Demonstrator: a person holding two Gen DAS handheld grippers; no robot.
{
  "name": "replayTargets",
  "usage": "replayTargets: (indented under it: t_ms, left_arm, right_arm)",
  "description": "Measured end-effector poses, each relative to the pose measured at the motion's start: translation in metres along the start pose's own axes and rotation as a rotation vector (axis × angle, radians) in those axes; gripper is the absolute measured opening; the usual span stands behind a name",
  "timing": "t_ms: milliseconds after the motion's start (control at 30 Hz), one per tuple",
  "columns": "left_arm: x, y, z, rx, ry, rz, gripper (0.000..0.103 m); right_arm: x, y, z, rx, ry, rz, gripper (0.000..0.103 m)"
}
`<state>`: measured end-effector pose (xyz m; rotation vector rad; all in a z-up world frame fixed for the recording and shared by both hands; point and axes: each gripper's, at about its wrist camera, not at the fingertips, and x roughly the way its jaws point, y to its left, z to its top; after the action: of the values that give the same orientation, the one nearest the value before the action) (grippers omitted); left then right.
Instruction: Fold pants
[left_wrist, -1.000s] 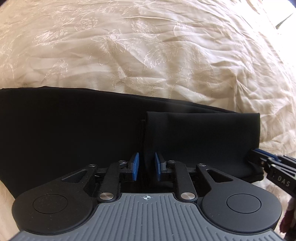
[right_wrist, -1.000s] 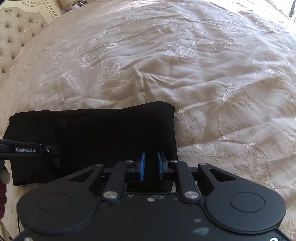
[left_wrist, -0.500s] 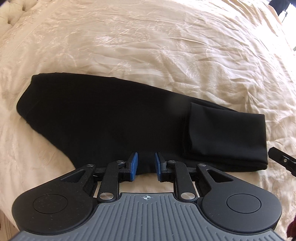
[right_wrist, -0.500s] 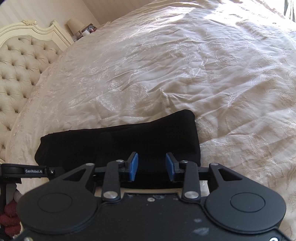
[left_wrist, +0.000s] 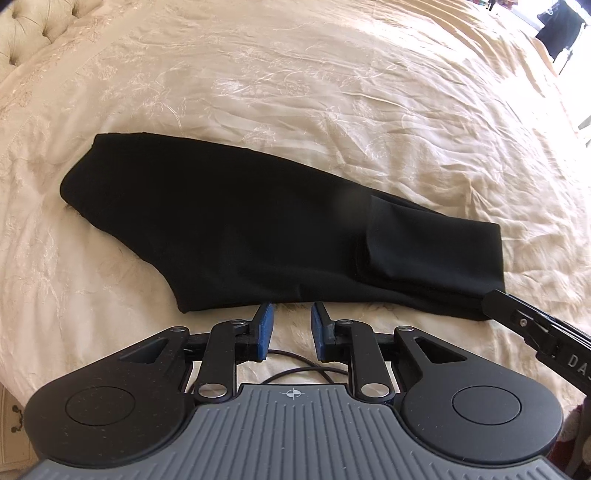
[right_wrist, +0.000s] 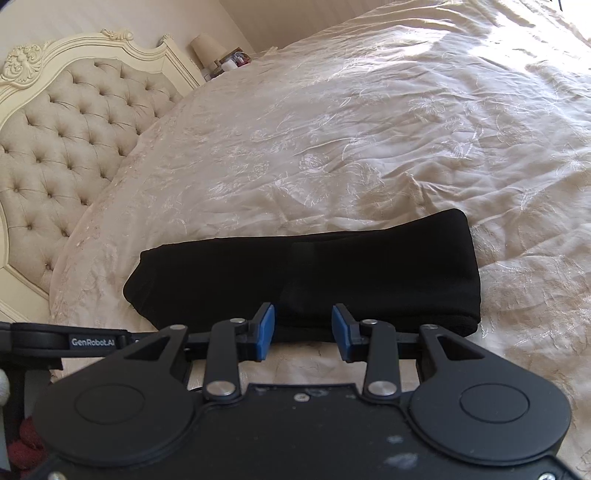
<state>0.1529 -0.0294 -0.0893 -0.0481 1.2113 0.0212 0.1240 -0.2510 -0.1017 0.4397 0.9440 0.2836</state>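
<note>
Pants (left_wrist: 258, 236) lie folded in a long black strip on the cream bedspread (left_wrist: 332, 92), just ahead of both your grippers.

Your left gripper (left_wrist: 289, 330) has its blue pads a little apart with nothing between them, tips just short of the near edge of the cloth. Your right gripper (right_wrist: 303, 330) is spread wider, also empty, hovering at that same near edge. A doubled layer sits on the right end of the strip. The embroidered bedspread is wrinkled and sunlit. A tufted headboard (right_wrist: 70, 122) stands to the left with a lamp (right_wrist: 207, 46) beyond it. Open bedding stretches beyond the pants and to their right.
</note>
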Motion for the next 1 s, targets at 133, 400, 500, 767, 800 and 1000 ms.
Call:
replayTargets:
  t_ms: [133, 400, 500, 767, 800, 1000]
  left_arm:
    - [0.01, -0.001, -0.004, 0.051, 0.01, -0.061, 0.022]
    - [0.011, 0.041, 0.003, 0.117, -0.029, -0.135, 0.022]
    - [0.012, 0.073, 0.007, 0.128, -0.043, -0.111, 0.022]
    - [0.039, 0.153, 0.011, 0.065, -0.009, -0.067, 0.023]
    - [0.041, 0.159, 0.011, 0.049, -0.009, -0.061, 0.023]
    - [0.045, 0.187, 0.017, -0.041, -0.01, -0.042, 0.023]
  right_arm:
    - [-0.012, 0.01, -0.011, 0.001, -0.018, -0.057, 0.04]
    - [-0.023, 0.041, -0.043, 0.089, -0.024, -0.217, 0.041]
    - [-0.019, 0.066, -0.054, 0.099, -0.007, -0.239, 0.041]
    - [0.011, 0.134, -0.068, 0.079, 0.034, -0.248, 0.044]
    - [0.014, 0.14, -0.068, 0.064, 0.041, -0.242, 0.044]
    - [0.032, 0.158, -0.059, -0.017, 0.083, -0.189, 0.044]
